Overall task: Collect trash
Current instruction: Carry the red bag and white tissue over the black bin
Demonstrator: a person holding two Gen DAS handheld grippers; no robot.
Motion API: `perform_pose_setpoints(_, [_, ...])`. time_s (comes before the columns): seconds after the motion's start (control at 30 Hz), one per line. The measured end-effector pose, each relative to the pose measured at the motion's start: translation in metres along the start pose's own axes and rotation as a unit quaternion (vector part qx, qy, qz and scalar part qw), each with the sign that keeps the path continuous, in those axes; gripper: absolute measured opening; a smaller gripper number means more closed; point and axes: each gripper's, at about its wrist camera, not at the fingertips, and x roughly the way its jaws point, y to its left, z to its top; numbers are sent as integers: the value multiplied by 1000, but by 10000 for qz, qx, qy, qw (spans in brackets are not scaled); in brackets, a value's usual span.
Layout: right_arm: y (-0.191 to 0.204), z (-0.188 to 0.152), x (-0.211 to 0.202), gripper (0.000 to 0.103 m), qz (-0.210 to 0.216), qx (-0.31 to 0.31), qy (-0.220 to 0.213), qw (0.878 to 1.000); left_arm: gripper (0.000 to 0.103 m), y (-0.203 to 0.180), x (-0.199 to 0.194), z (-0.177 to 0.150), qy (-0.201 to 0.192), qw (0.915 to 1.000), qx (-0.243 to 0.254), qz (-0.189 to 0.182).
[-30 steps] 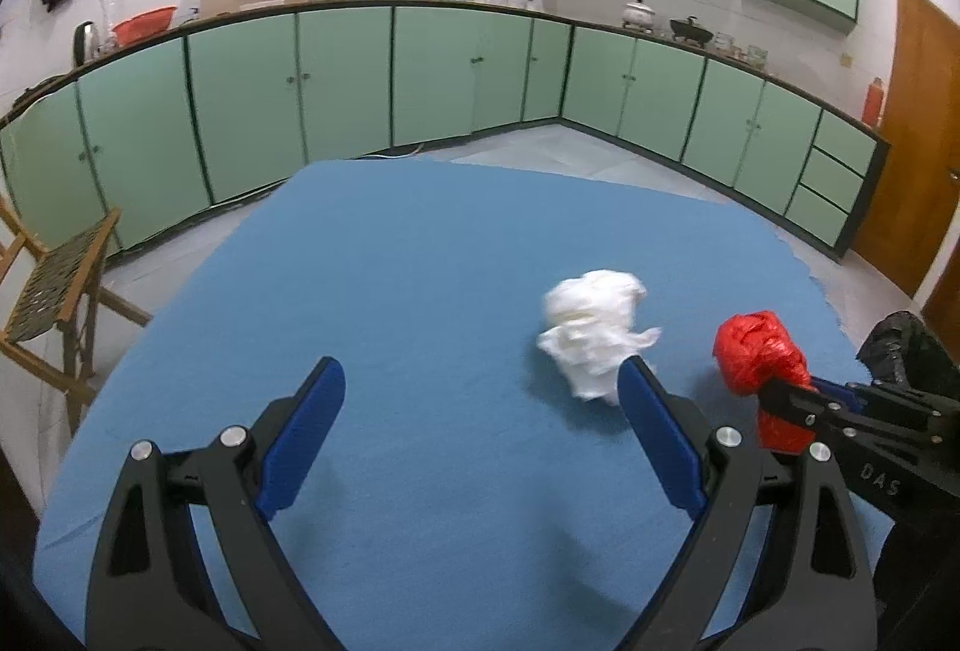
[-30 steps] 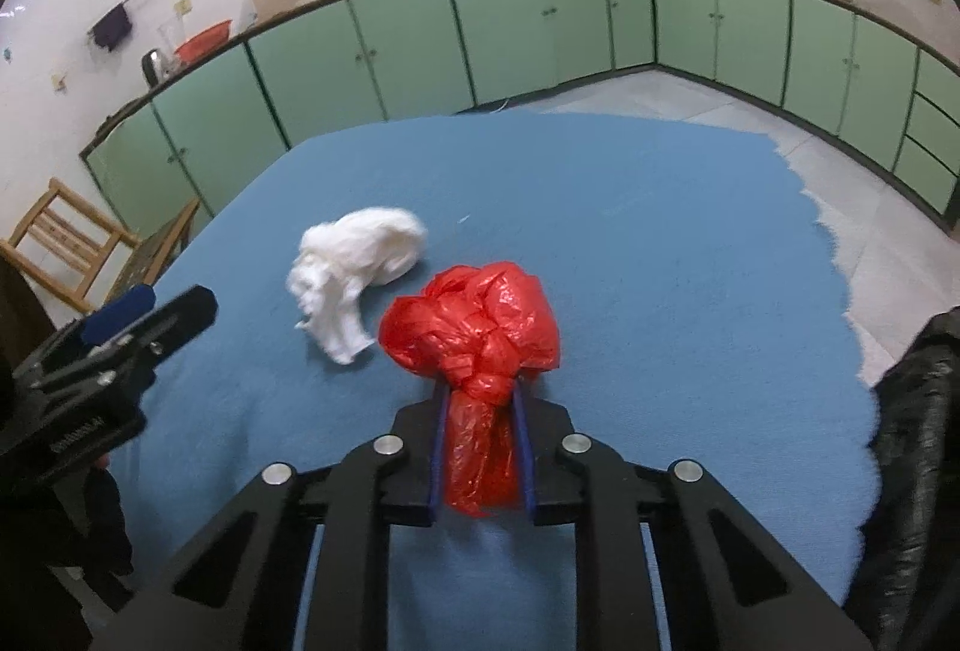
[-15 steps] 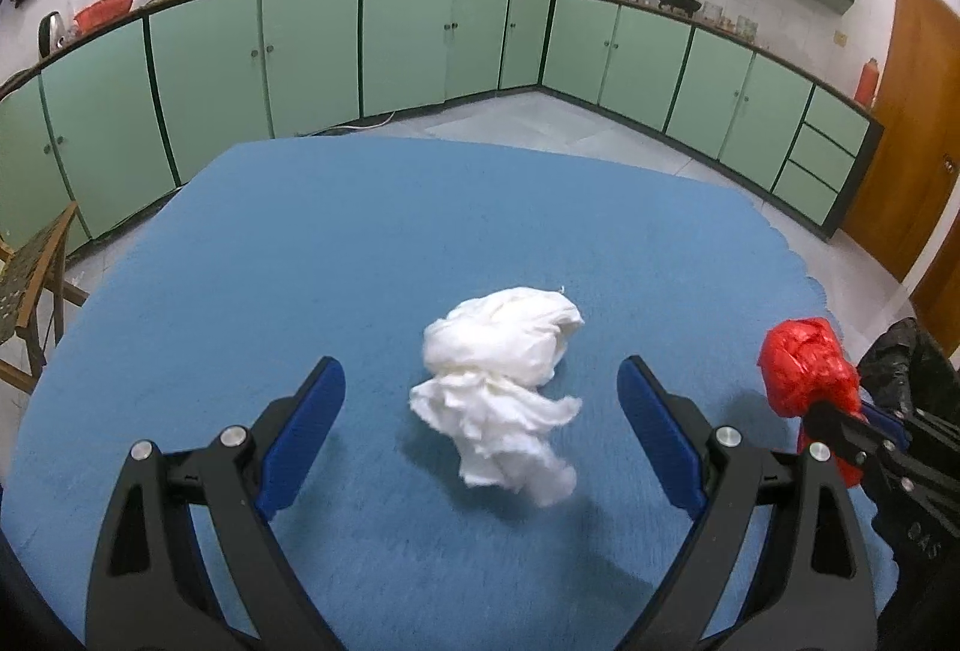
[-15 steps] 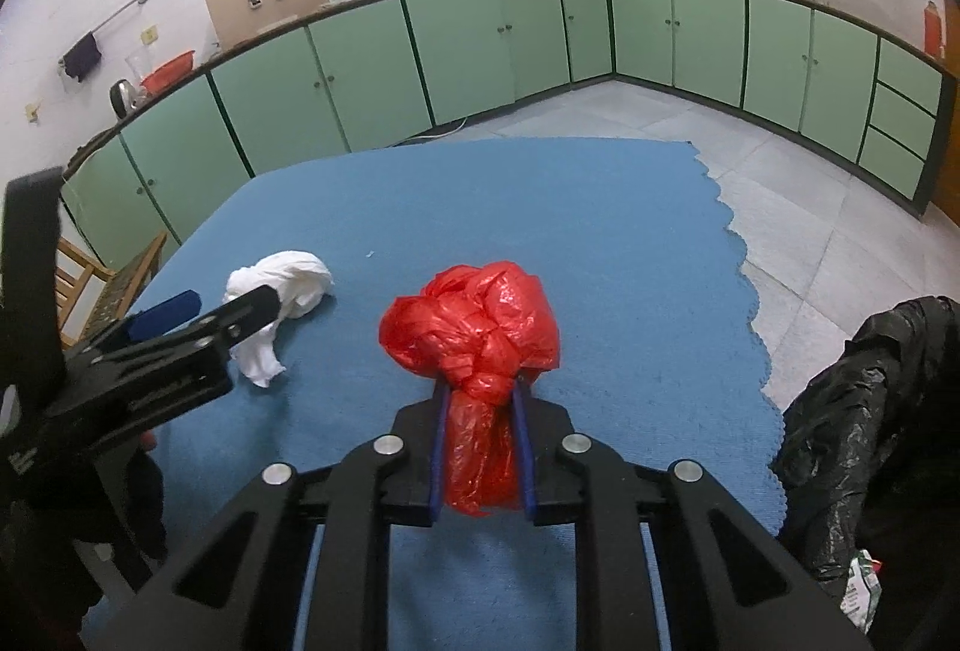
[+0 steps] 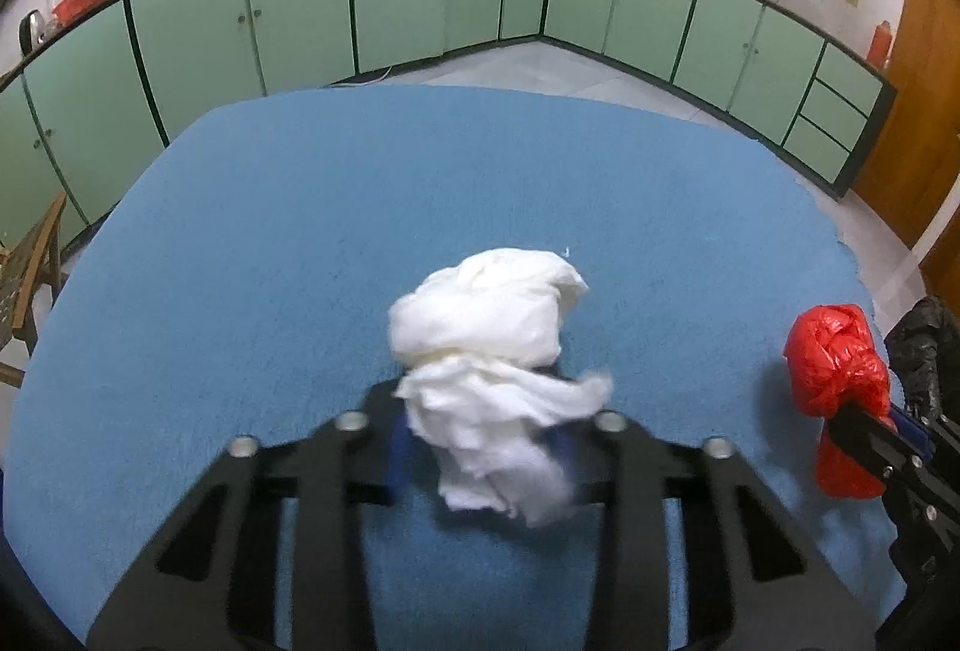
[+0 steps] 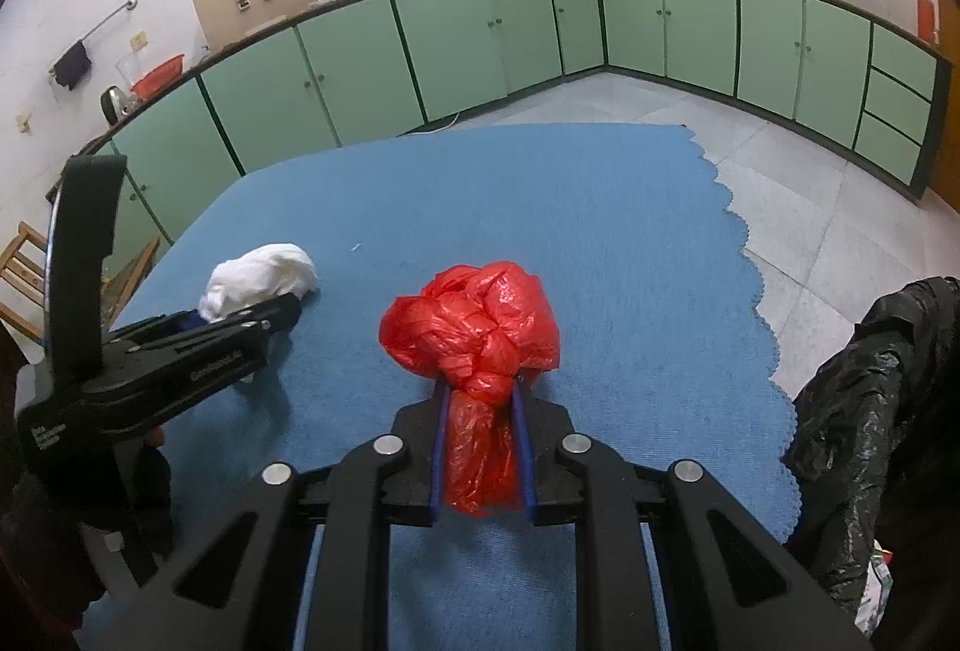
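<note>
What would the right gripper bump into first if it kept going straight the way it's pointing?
Probably the blue tablecloth: the right gripper, shut on the red plastic bag, points down at bare cloth ahead, though depth is uncertain.

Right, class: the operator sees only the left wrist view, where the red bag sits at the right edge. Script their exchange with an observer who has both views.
Operator: How is the red bag held?
Observer: In the right wrist view, the right gripper clamps its neck between the blue pads. The knotted bulk sits ahead of them.
Operator: What is the dark shape beside it?
Observer: A crumpled black bin bag, just off the scalloped edge of the blue cloth.
Operator: Did my left gripper catch the white wad?
Observer: Seen from the side, its jaws have just been closing and the wad is between the fingers, lying on the cloth.
</note>
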Motion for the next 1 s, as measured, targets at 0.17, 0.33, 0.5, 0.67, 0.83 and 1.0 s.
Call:
perform_pose_setpoints(0.17, [2,1,-8,18,-36,0,-69,10000,19,-4,-23,-3,-389,9992,76,49])
perform_pose_setpoints(0.33, [4,1,-25,18,-32,75,-153,9998,18,-17,-56,-12,-642,9977,199,-1])
perform_pose_setpoints(0.5, [1,3,-49,18,-24,186,-309,9993,18,-25,-86,-24,-709,9972,215,-103])
perform_pose_setpoints(0.67, [-1,5,-80,18,-119,192,-446,9987,18,-38,-114,-30,-829,9960,267,-210])
perform_pose_setpoints(0.83, [-7,3,-111,18,-224,208,-574,9979,18,-52,-139,-35,-924,9947,289,-332])
perform_pose_setpoints(1.0, [-21,-1,-141,18,-323,325,-678,9966,18,-77,-165,-43,-1011,9927,424,-507])
